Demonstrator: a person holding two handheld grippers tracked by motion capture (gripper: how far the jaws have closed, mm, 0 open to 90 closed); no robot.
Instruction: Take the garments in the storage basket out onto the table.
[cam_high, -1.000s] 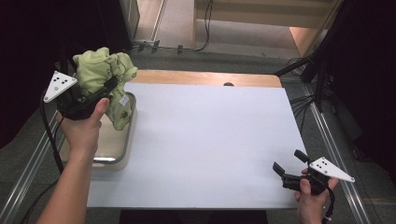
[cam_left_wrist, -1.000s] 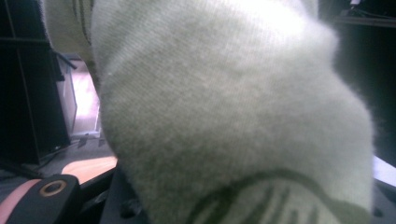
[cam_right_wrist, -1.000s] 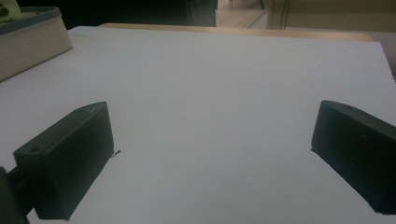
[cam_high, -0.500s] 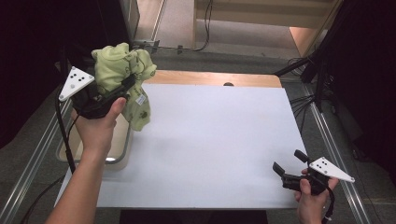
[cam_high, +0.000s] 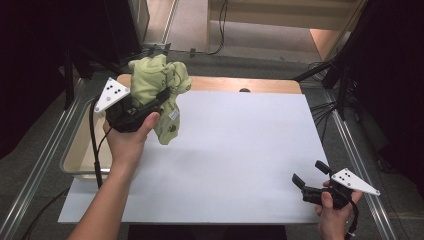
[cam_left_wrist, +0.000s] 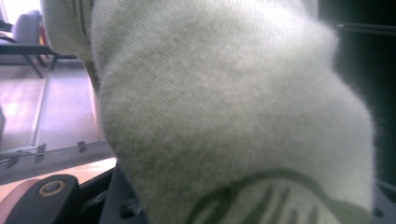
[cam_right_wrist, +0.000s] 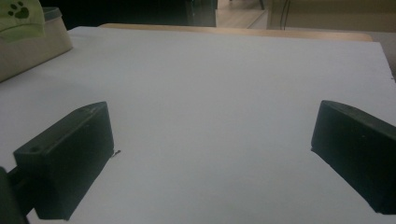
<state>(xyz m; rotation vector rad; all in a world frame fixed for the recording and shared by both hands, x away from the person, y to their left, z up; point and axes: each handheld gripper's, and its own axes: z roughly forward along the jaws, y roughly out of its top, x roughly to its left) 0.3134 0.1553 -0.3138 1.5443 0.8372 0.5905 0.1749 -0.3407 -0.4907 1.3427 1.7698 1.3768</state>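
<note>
Looking about halfway: the left gripper (cam_high: 162, 95) is pinching the bunched green cloth (cam_high: 159, 85) in the air over the white board's (cam_high: 240, 150) edge, clear of the tray (cam_high: 80, 150), laying it flat not done, right gripper (cam_high: 310, 176) spread empty.

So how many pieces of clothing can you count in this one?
1. A bunched light-green garment hangs from the left gripper, above the white board's left edge, beside the bin. More may lie hidden inside the bin.
</note>
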